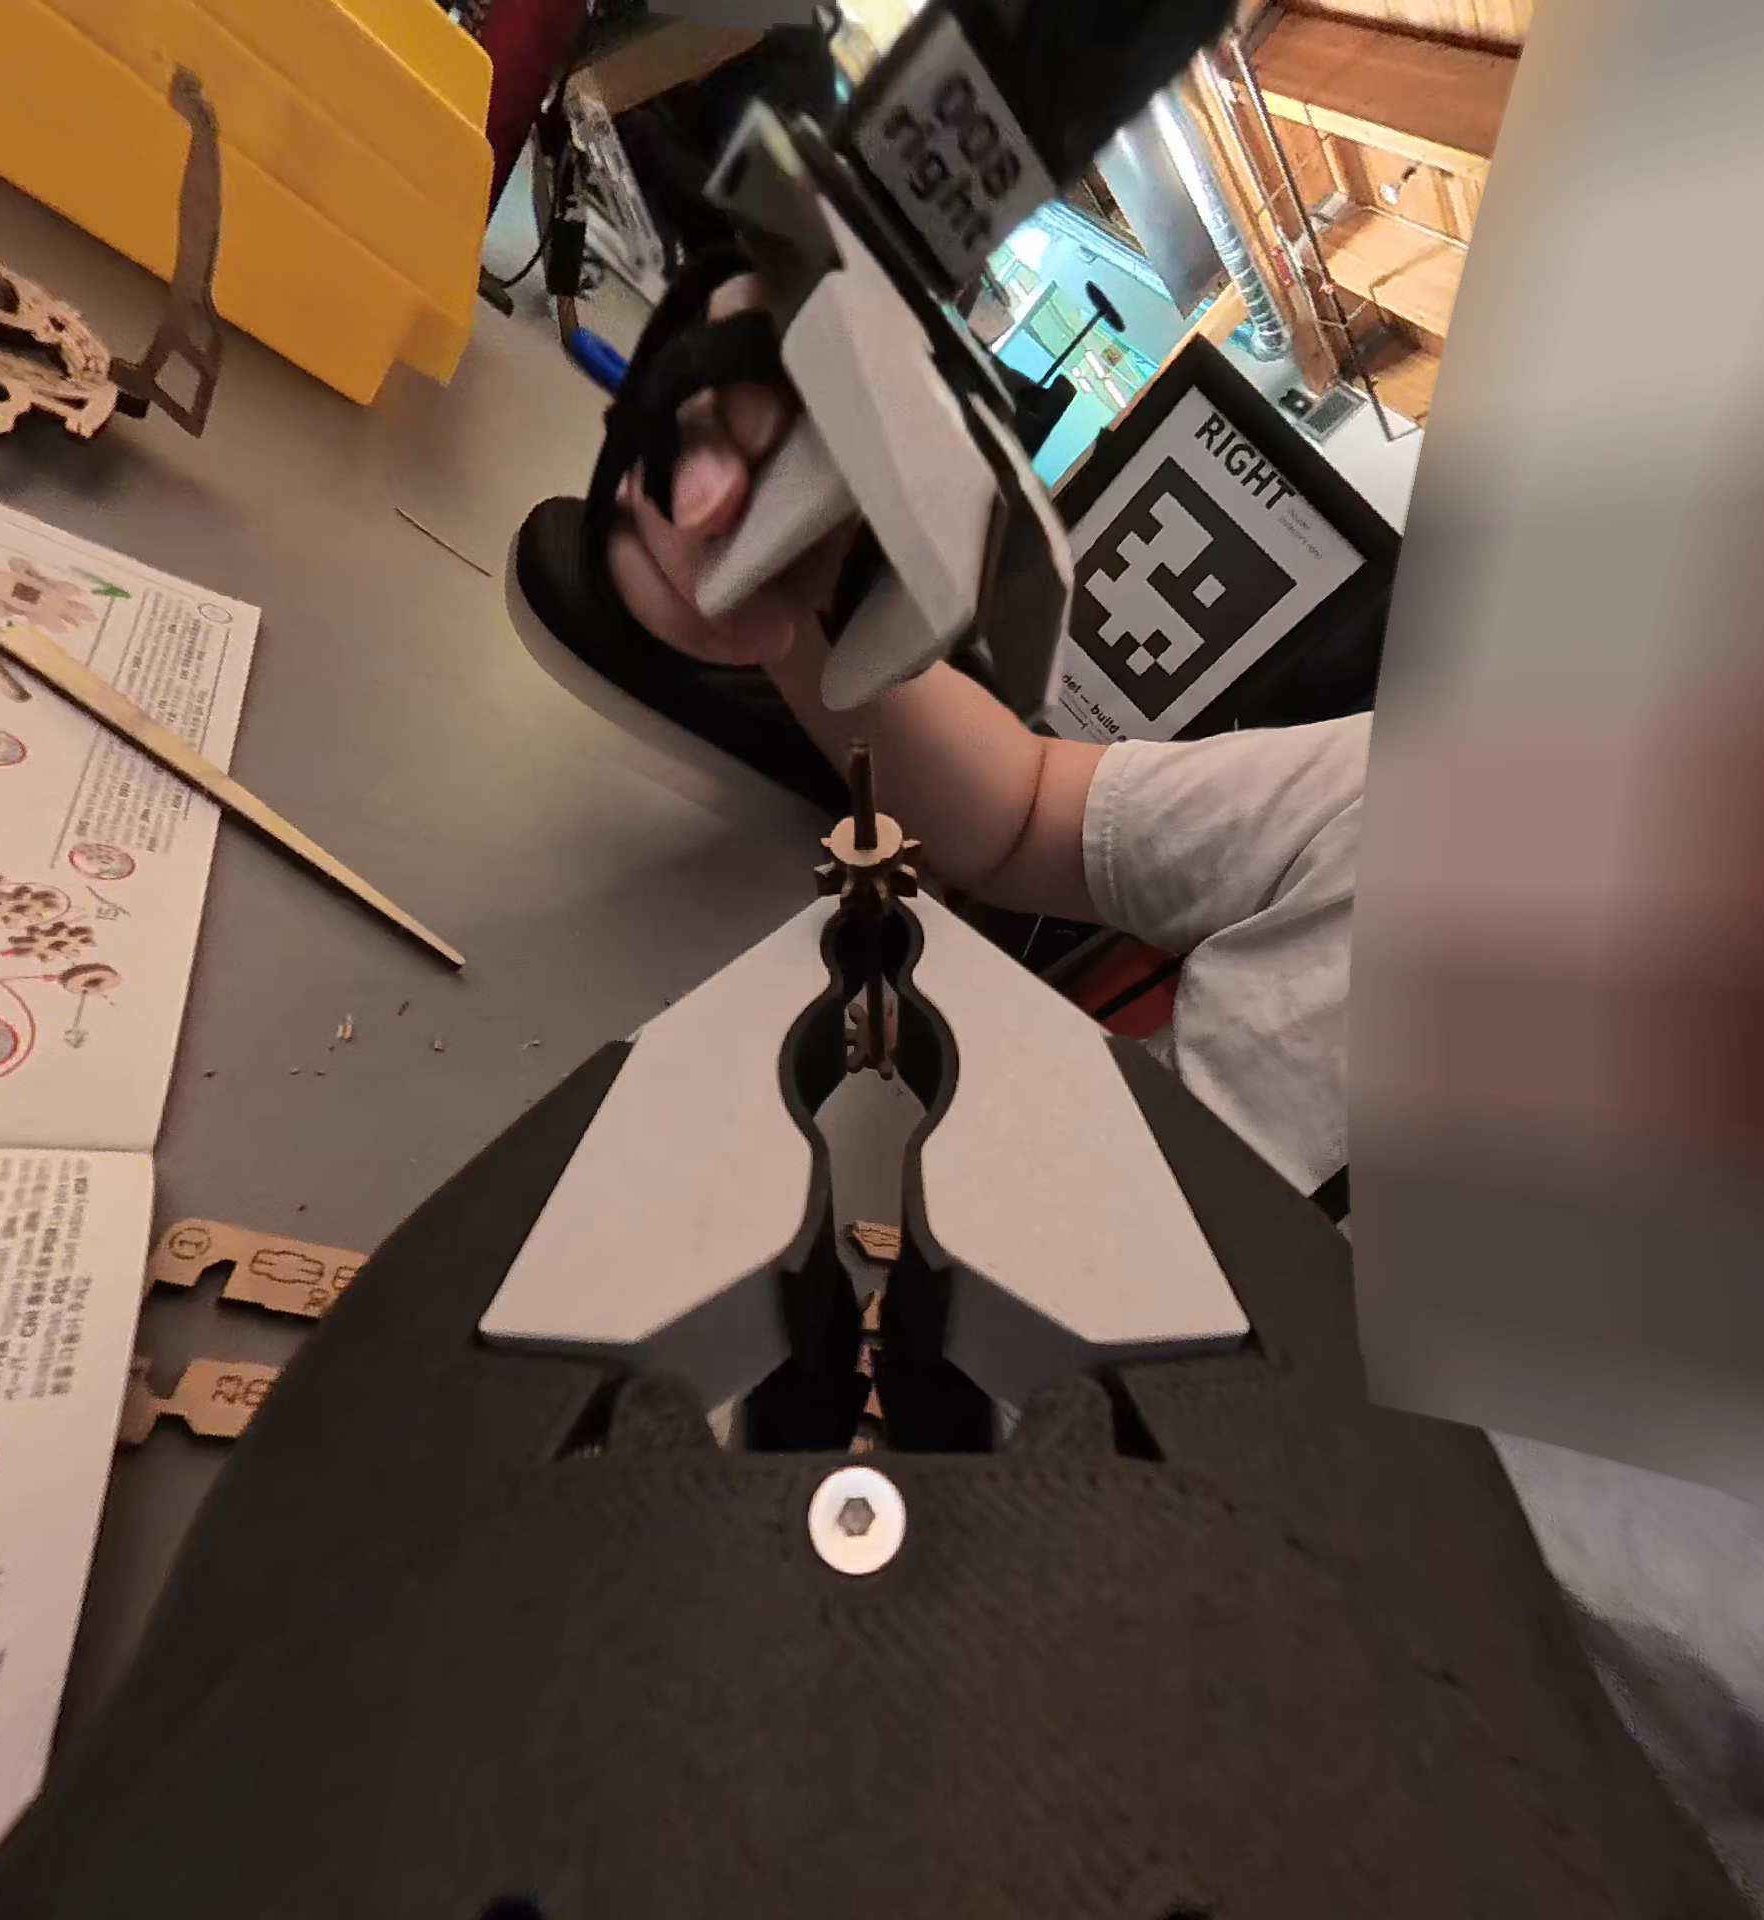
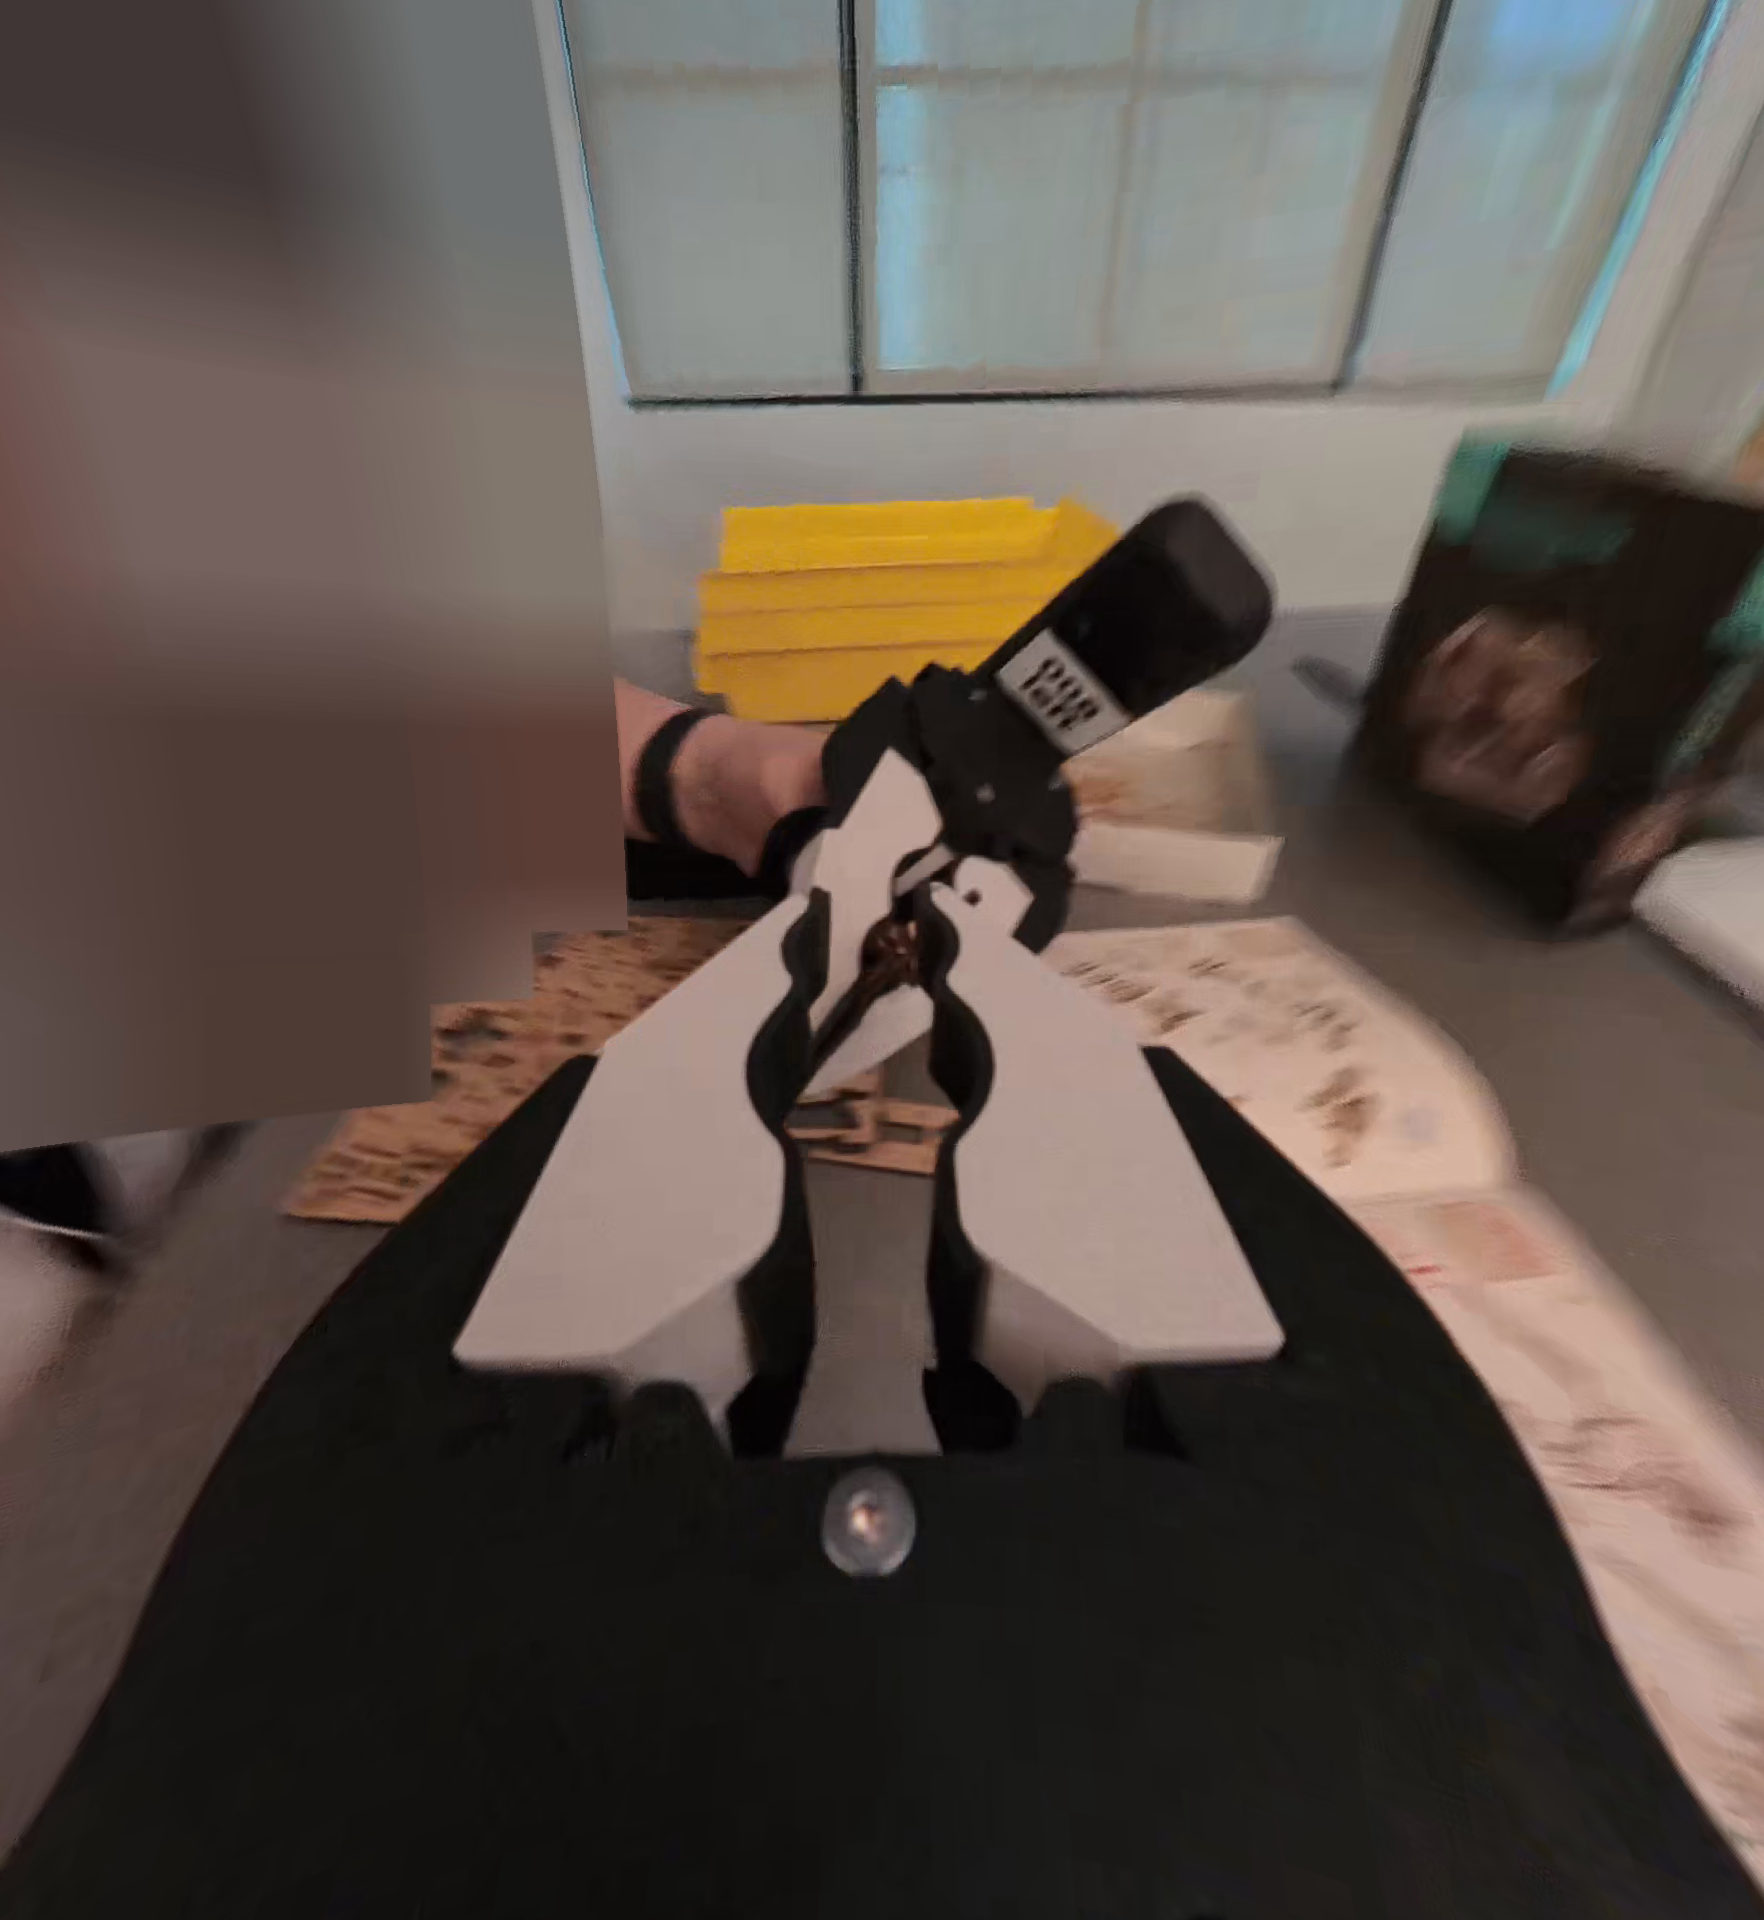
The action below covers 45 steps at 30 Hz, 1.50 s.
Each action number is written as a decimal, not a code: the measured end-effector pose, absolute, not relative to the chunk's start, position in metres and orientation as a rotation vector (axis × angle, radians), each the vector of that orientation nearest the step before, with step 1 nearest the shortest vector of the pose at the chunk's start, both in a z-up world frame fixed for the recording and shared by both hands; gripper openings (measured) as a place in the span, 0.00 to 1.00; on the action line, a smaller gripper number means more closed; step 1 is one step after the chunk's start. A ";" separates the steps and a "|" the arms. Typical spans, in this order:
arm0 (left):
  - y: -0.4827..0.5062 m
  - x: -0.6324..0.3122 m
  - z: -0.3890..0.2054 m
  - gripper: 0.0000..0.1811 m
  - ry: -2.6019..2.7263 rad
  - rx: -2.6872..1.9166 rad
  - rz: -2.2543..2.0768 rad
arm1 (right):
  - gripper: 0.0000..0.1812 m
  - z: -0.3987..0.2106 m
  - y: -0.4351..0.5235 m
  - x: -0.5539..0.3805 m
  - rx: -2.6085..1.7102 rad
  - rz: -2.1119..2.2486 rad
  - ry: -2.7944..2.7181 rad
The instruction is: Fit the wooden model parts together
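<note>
In the left wrist view my left gripper (image 1: 863, 914) is shut on a thin wooden axle with small toothed wheels (image 1: 862, 857). The axle stands upright out of the fingertips. My right gripper (image 1: 836, 675) hangs just above the axle's top end, pointing down, held by a hand. In the blurred right wrist view my right gripper (image 2: 878, 914) has its jaws a little apart, with nothing seen between them. Right beyond its tips are the left gripper (image 2: 909, 883) and the dark wooden piece (image 2: 886, 951). I cannot tell if the right fingers touch the axle.
A grey table (image 1: 421, 727) holds instruction sheets (image 1: 57, 779), a thin wooden stick (image 1: 234, 790), punched wooden part sheets (image 1: 254, 1268) and a half-built wooden model (image 1: 16, 343). A yellow bin (image 1: 234, 156) stands behind. A dark box (image 2: 1564, 686) stands at the right. There is about 5 cm between the tips of the two grippers.
</note>
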<state>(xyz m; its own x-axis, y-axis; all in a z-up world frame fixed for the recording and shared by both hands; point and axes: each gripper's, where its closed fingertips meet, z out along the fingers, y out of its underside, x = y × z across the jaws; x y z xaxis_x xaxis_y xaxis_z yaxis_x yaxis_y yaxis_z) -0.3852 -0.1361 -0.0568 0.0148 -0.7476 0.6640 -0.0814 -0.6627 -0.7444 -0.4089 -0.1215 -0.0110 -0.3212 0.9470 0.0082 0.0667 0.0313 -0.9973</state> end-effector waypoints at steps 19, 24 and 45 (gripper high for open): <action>-0.170 -0.371 -0.059 0.00 1.043 -1.801 -1.806 | 0.04 -0.043 -0.149 -0.412 -0.852 0.960 -1.780; -0.156 -0.375 -0.053 0.04 0.992 -1.744 -1.721 | 0.04 -0.036 -0.137 -0.409 -0.879 0.940 -1.714; -0.127 -0.395 -0.030 0.09 1.265 -1.373 -0.497 | 0.04 -0.016 -0.130 -0.398 -0.949 1.214 -1.600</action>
<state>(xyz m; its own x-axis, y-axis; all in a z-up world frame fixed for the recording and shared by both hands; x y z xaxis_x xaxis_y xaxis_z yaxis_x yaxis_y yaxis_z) -0.3955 -0.1269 -0.0303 0.3302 -0.8703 -0.3655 -0.3892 0.2272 -0.8927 -0.3984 -0.1303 -0.0164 -0.3130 0.9288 0.1983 0.0593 0.2275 -0.9720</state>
